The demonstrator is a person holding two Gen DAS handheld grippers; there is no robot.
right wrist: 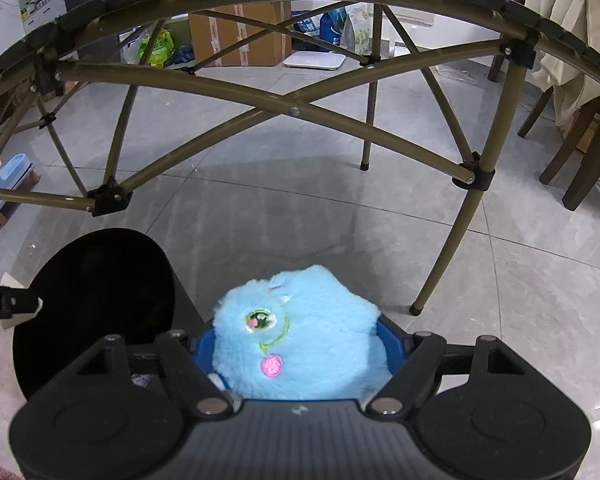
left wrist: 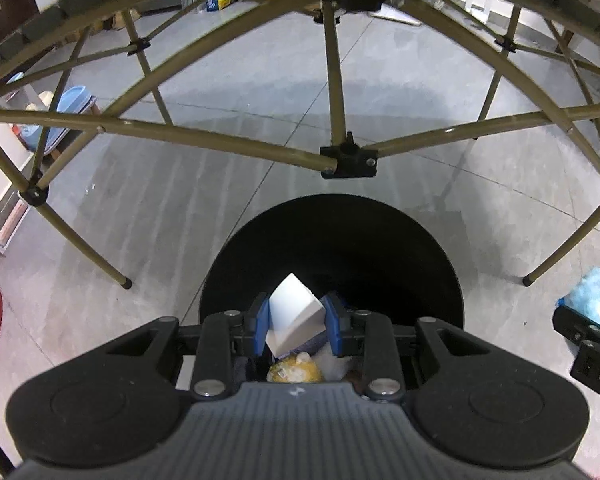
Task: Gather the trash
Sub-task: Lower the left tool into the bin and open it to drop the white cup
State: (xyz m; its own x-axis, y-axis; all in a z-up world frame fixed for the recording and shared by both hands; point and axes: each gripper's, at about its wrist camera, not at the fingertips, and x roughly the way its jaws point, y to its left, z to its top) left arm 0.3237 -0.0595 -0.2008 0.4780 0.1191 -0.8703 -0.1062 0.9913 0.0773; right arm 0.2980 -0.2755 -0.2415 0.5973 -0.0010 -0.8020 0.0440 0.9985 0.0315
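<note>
Left gripper (left wrist: 297, 322) pinches white box (left wrist: 294, 314) above bin (left wrist: 332, 248).

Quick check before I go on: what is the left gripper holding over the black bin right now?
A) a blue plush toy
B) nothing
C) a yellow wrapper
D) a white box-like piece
D: in the left wrist view, the left gripper has its blue fingers clamped on a white box-like piece above the open black bin.

The blue plush toy (right wrist: 300, 336) hid the right fingers' tips and its own lower part lay behind the housing. The black bin (left wrist: 332, 256) interior was too dark to read, and the yellow wrapper (left wrist: 296, 372) was half covered.
</note>
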